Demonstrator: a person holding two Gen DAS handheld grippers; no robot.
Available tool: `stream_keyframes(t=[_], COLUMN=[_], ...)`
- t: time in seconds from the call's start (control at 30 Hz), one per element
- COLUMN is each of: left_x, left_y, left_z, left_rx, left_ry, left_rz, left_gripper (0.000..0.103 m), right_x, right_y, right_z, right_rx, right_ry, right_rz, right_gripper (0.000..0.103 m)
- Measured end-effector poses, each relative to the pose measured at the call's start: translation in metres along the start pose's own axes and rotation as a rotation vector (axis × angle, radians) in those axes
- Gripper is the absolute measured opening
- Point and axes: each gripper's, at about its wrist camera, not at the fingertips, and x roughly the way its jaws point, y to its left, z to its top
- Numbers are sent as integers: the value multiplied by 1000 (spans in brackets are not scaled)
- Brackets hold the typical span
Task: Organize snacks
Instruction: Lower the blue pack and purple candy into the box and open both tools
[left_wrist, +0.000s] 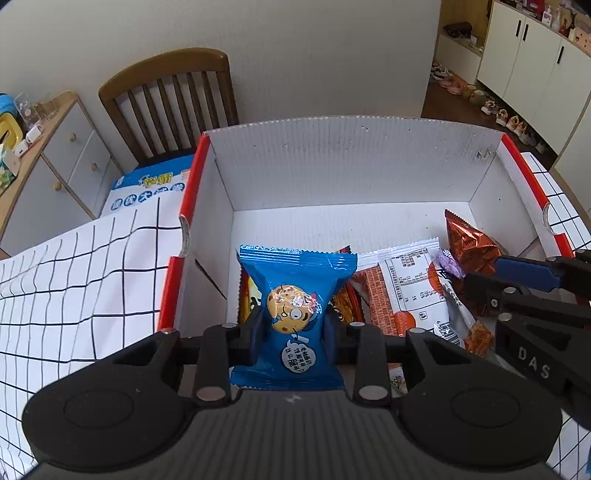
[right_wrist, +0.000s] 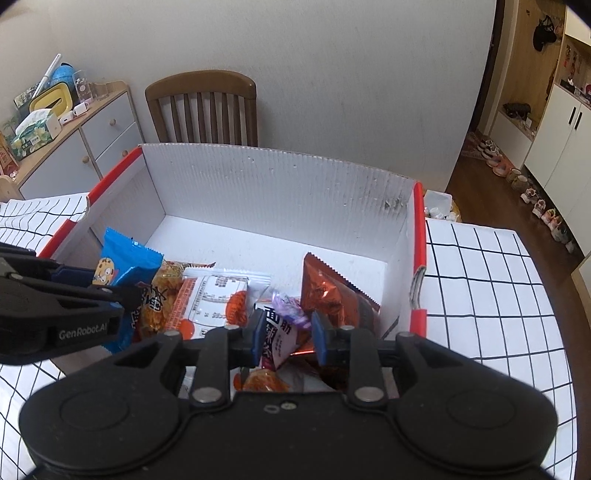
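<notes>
A white cardboard box with red rims (left_wrist: 332, 166) (right_wrist: 258, 192) stands on the checked tablecloth and holds several snack packets. My left gripper (left_wrist: 293, 332) is shut on a blue cookie packet (left_wrist: 295, 291) and holds it upright over the box's left side; the packet also shows in the right wrist view (right_wrist: 125, 258). My right gripper (right_wrist: 288, 334) is over the box's right side, its jaws apart around a white and purple packet (right_wrist: 282, 328) without clearly pinching it. A copper foil packet (right_wrist: 328, 291) leans beside it. A white and orange packet (left_wrist: 406, 291) lies in the middle.
A wooden chair (left_wrist: 173, 99) stands behind the box against the wall. A blue and white bag (left_wrist: 147, 188) lies on the table left of the box. A grey drawer cabinet (right_wrist: 74, 147) with clutter is at far left. The checked tablecloth (right_wrist: 480, 280) extends to the right.
</notes>
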Motion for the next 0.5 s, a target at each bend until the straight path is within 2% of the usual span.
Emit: stream_keyframes(t=[0.17,0.2,0.27,0.3,0.5], left_x=[-6,-8,-12,-15,-32], left_y=[5,5,7,7,10], left_z=[0,-1,-1,-1,-6], left_rx=[-31,-37,-47,-50,-64], left_ry=[-10,-12,-26,-36,-58], left_rz=[-8,-11,-16,-16,-37], left_gripper=[33,36,51,53,53], right_x=[-7,-9,-12,-14,-26], right_y=[-4,-4,-4,-4,-2], right_z=[1,1,0,0,1], right_rx=[18,18,20,20,28], right_ry=[-6,-9,-11,-13,-24], right_rz=[7,6,12,12,21], right_gripper=[28,28,29,29,32])
